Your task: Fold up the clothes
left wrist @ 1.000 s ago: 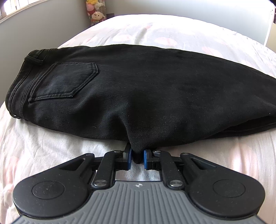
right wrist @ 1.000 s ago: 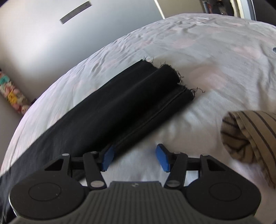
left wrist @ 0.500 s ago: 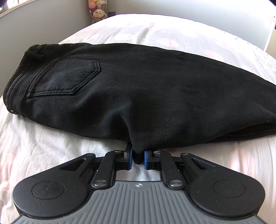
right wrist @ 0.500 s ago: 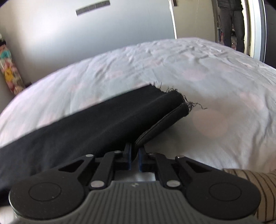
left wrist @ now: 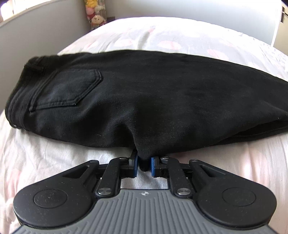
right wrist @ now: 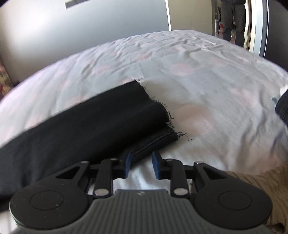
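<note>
In the left wrist view, the black jeans lie across the bed, folded lengthwise, with the waistband at the left and the back pocket facing up. The left gripper pinches a small fold of the near edge of the jeans between its blue pads, and its jaws are opening a little while the cloth is still between them. Some plush toys stand by the far wall. In the right wrist view, the frayed leg ends of the jeans rest on the bed sheet. The right gripper has its jaws apart and opening; the lower leg's edge lies just beside the left pad, but nothing is gripped. A striped beige garment lies at the lower right.
</note>
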The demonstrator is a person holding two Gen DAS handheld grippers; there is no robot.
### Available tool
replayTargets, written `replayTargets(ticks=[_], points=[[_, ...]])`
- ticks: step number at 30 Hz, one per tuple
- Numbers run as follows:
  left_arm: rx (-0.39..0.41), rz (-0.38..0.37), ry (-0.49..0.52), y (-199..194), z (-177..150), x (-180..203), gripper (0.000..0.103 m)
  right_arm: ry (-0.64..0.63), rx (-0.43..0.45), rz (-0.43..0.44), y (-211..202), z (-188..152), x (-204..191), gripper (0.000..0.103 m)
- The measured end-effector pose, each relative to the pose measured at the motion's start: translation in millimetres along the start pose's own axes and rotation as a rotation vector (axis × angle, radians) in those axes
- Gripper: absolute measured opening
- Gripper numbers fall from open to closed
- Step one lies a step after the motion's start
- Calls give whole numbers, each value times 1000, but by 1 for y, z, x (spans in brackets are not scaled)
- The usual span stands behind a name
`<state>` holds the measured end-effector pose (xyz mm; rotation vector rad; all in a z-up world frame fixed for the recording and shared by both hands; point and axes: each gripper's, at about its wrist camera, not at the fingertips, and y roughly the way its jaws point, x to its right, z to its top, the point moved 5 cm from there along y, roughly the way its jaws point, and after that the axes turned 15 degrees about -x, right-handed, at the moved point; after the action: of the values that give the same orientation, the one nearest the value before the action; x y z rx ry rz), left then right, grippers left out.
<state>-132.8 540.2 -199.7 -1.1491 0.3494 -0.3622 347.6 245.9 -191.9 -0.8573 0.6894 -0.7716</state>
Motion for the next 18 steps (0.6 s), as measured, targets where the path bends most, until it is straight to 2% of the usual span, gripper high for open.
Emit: replayTargets(ticks=[2,3,4,5,7,10,12,15,18], points=[[13,-6,25,-8,-5,2,36,14,5,50,-3,-1,-4,36],[27,-18,40,-12,-8,3,40,5,5,67,-1,-2,-9,42],[45,-28,54,-18,-11,5,50,-4,5,84,0,-2,-14,44],[71,-29,66,-24,-13,6,54,-10,3,98,2,-2,-20,44],[140,-11,109,-34,-12,12,56,-1,-10,116,10,0,-30,45],[209,78,203,-33,-6,26,60,81,-35,159,21,1,-33,45],[205,132,274,-23,-5,38,60,130,-40,173,25,2,-32,46],[207,178,326,-15,-5,48,61,181,-27,176,25,8,-25,46],[192,156,302,-12,-2,42,64,242,-2,171,23,16,-10,46]])
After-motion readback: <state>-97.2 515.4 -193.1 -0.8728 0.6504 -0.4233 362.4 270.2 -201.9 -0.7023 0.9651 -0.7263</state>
